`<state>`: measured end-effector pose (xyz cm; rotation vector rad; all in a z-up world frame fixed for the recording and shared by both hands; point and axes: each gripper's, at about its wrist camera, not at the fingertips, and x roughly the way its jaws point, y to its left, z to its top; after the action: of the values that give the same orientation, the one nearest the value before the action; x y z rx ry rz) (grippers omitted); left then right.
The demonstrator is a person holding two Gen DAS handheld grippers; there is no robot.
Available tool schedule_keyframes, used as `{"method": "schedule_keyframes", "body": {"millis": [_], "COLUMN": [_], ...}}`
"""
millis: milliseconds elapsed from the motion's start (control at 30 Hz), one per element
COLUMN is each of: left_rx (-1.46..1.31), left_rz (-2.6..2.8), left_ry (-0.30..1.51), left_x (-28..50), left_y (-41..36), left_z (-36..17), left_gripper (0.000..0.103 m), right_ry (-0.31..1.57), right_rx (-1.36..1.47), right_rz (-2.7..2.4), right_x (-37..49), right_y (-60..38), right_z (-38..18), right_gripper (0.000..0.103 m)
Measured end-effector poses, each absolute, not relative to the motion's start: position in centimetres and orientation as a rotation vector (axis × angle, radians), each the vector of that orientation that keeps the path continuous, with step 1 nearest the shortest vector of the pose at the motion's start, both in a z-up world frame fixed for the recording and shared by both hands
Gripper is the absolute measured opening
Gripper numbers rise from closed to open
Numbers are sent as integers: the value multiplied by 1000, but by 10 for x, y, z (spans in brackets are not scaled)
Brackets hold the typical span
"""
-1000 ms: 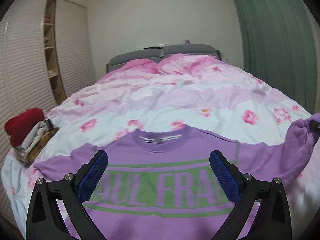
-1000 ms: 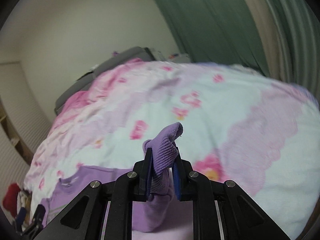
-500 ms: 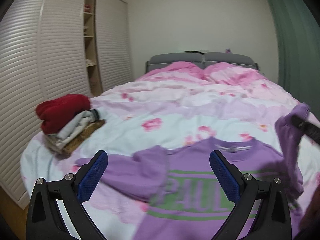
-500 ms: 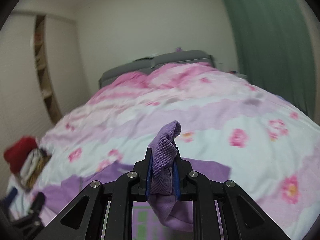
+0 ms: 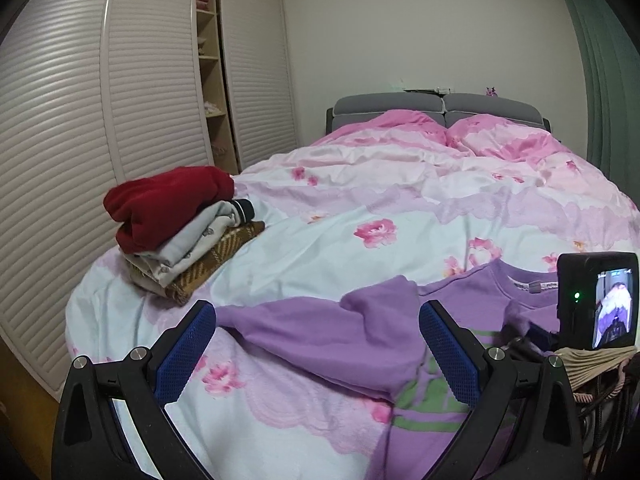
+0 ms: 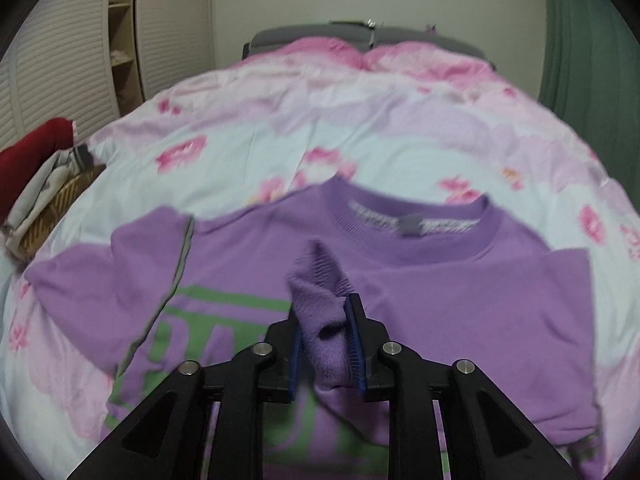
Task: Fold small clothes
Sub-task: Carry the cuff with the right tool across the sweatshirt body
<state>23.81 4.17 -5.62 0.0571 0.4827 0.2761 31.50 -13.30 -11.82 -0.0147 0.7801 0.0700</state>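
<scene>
Right gripper point(image 6: 325, 340) clamps the cuff point(image 6: 320, 300) over the sweater point(image 6: 460, 300), sleeve fold underway; left gripper point(image 5: 318, 354), jaws apart, should take the other sleeve point(image 5: 320, 332) next

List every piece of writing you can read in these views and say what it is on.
Green print on the purple sweater: large letters between green bars, partly hidden by the right gripper and the cuff it clamps; only a "P"-like shape shows, no whole word.
Neck label: too blurred to read.
Camera screen: picture only, no text.
</scene>
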Motion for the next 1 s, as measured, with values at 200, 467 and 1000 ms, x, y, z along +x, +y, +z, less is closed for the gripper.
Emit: {"method": "schedule_keyframes", "body": {"millis": [200, 467, 1000], "left_rx": [53, 59, 70], "left_rz": [266, 244, 239], "left_ry": [508, 506, 531], "left_x": [239, 236, 229], "left_y": [43, 37, 38], "left_z": [-62, -62, -68], "left_gripper": [103, 103, 103], "right_ry": [767, 695, 847], "right_rx": [54, 149, -103], "right_rz": [164, 131, 127], "right_x": [300, 257, 314], "right_y": [-134, -188, -135], "right_z": [-108, -75, -119], "right_gripper": [55, 55, 49]}}
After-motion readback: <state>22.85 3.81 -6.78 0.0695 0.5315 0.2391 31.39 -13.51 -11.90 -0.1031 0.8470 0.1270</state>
